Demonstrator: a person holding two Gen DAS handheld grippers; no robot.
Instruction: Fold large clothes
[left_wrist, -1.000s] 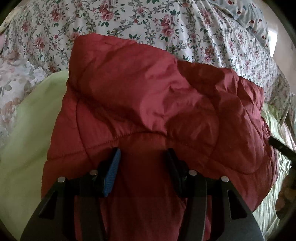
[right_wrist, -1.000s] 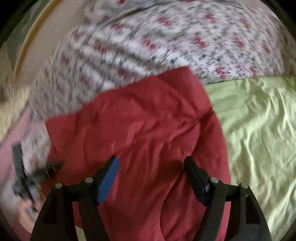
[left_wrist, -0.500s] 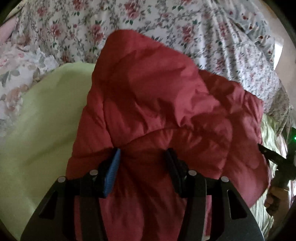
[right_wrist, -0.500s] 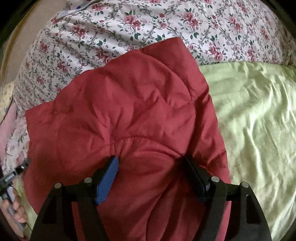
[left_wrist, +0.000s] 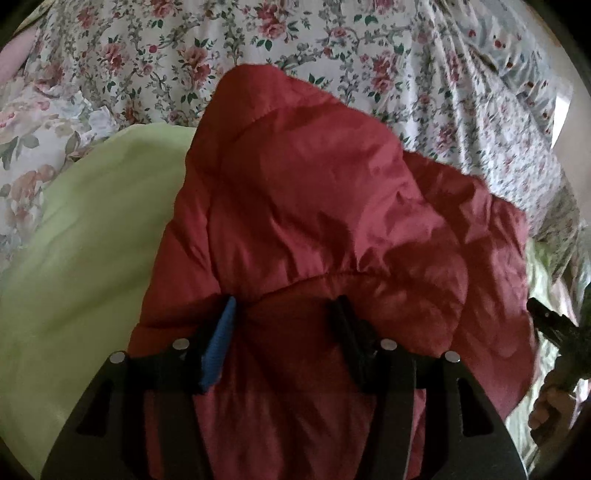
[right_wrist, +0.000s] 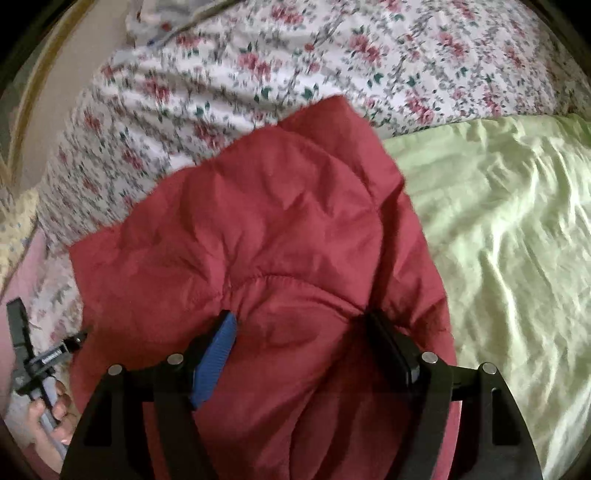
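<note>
Red jacket (left_wrist: 317, 221) shifted right, bunched between left hand-held gripper (left_wrist: 284, 310) fingers.

Left gripper (left_wrist: 284, 314) jaws apart over red jacket (left_wrist: 325, 221); green sheet (left_wrist: 85, 266) left of jacket.

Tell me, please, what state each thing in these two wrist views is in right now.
red quilted jacket: folded over, rumpled, lying on the bed.
left tongs: jaws apart, jacket fabric bunched between them.
right tongs: jaws apart, jacket fabric bunched between them.
light green sheet: spread out, wrinkled, partly under the jacket.
floral bedspread: spread flat beyond the jacket.
</note>
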